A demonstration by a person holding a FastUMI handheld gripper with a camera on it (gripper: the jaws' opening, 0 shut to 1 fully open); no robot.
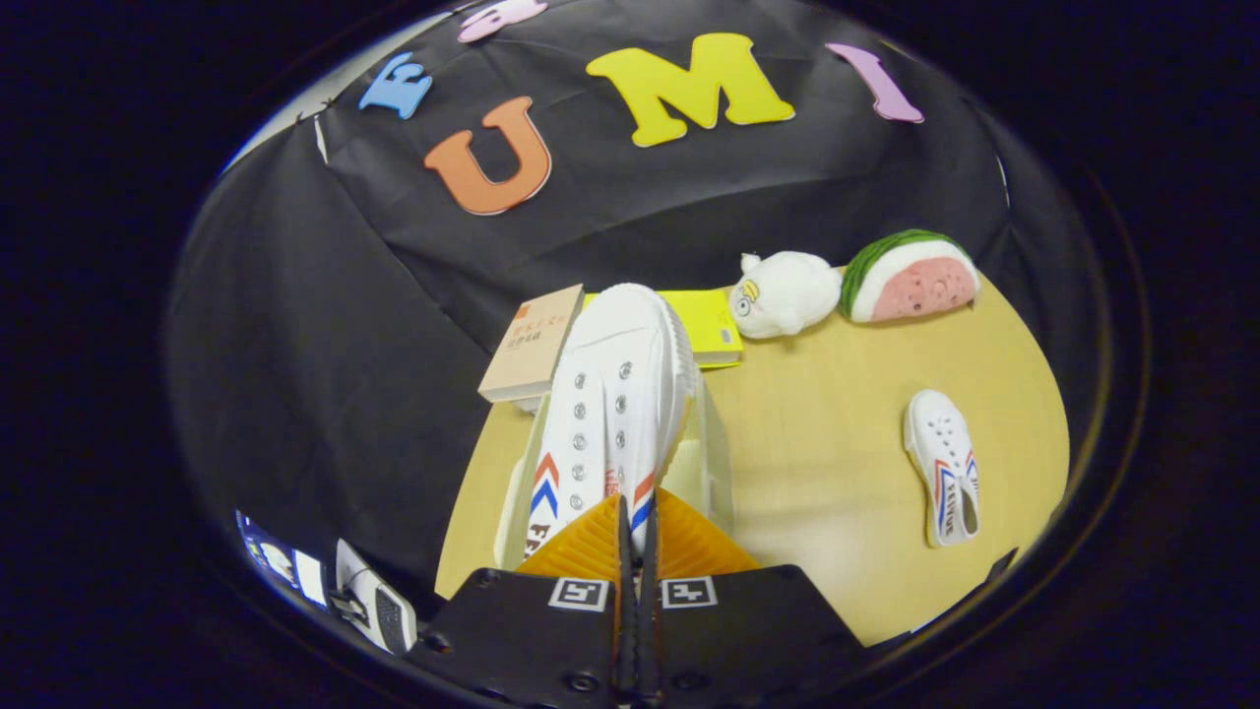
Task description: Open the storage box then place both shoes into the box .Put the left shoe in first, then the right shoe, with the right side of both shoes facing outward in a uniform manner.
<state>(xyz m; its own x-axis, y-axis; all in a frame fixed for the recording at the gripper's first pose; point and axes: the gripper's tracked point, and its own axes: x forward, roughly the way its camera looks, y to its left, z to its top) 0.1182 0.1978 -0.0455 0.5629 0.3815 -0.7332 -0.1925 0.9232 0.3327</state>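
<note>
My gripper is shut on the heel end of a white canvas shoe with red and blue chevron stripes. The shoe's toe points away from me, toward the booth's wall. Beneath and around it stands the clear storage box, whose pale walls show on both sides of the shoe; whether the shoe touches the box I cannot tell. The second white shoe, with the same stripes, lies on the wooden table well to the right of my fingers, toe pointing away.
Beyond the box lie a tan book and a yellow book. A white plush toy and a watermelon plush sit at the table's far right. The table's edge drops off on the left.
</note>
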